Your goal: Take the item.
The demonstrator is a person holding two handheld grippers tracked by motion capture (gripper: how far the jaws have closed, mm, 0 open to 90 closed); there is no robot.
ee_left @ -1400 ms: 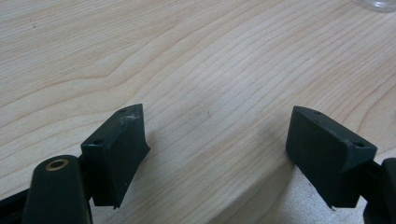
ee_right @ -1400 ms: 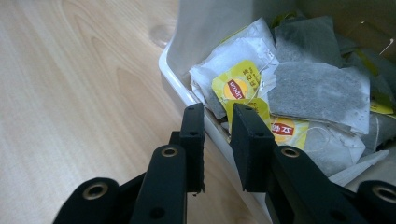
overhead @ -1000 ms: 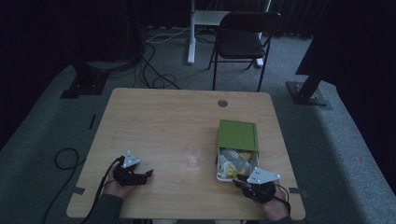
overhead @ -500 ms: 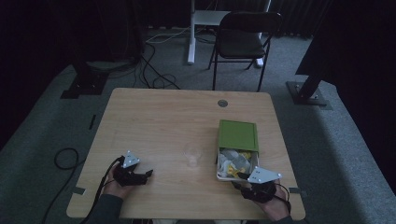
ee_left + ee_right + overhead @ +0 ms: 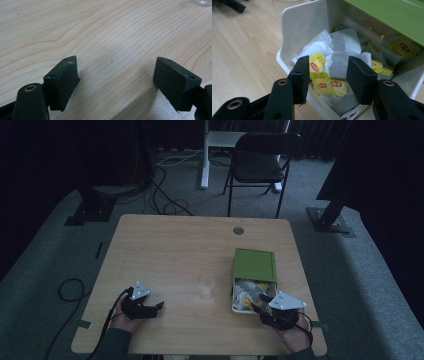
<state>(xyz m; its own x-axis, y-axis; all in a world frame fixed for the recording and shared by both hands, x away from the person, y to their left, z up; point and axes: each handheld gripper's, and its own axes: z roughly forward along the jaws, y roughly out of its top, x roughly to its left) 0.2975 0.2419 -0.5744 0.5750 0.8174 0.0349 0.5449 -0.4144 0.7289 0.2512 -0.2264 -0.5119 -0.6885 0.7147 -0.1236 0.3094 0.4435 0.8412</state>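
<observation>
A white box [image 5: 235, 305] [image 5: 297, 22] with a green lid [image 5: 254, 264] [image 5: 387, 15] slid halfway back sits at the table's right. Inside lie several tea bags [image 5: 342, 62] with yellow tags [image 5: 317, 63] [image 5: 252, 292]. My right gripper [image 5: 261, 309] [image 5: 327, 77] hovers at the box's near end, open, jaws straddling the tea bags without gripping any. My left gripper [image 5: 154, 307] [image 5: 116, 80] rests low over bare wood near the front left edge, open with nothing between its jaws. A clear glass [image 5: 206, 286] [image 5: 202, 2] stands mid-table between the two.
The wooden table [image 5: 170, 255] has a round cable grommet [image 5: 238, 230] at the back. A black folding chair [image 5: 260, 165] and a white stand base [image 5: 220, 140] sit beyond the table. Cables [image 5: 67, 290] trail on the floor at left.
</observation>
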